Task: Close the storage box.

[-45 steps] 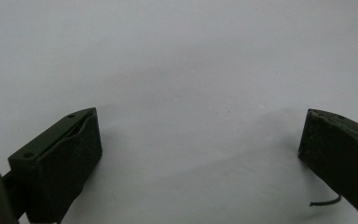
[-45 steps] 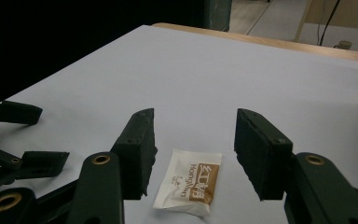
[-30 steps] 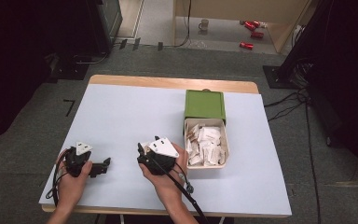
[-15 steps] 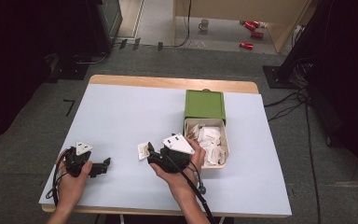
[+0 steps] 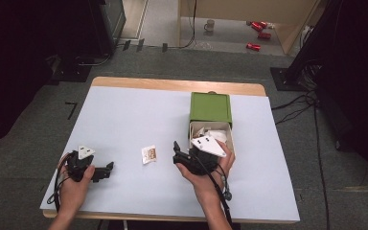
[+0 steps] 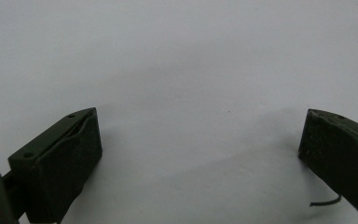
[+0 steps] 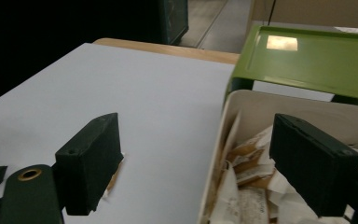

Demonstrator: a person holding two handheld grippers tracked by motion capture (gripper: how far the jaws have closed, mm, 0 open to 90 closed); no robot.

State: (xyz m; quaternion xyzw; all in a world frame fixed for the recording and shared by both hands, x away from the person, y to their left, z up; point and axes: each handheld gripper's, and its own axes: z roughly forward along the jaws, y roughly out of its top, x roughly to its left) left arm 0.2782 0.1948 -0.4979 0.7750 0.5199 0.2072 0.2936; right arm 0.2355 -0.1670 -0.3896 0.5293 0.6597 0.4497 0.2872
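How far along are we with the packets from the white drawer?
Apparently early. Done: one small white and tan packet lies alone on the pale table, left of the white drawer pulled from the green box. In hand: nothing; the right gripper is open by the drawer, and the left gripper is open and idle. Left: the many packets in the drawer.

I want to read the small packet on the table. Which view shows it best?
The high view: the whole small packet lies flat between both grippers. The right gripper view shows only an edge behind its jaw; the left gripper view perhaps a corner.
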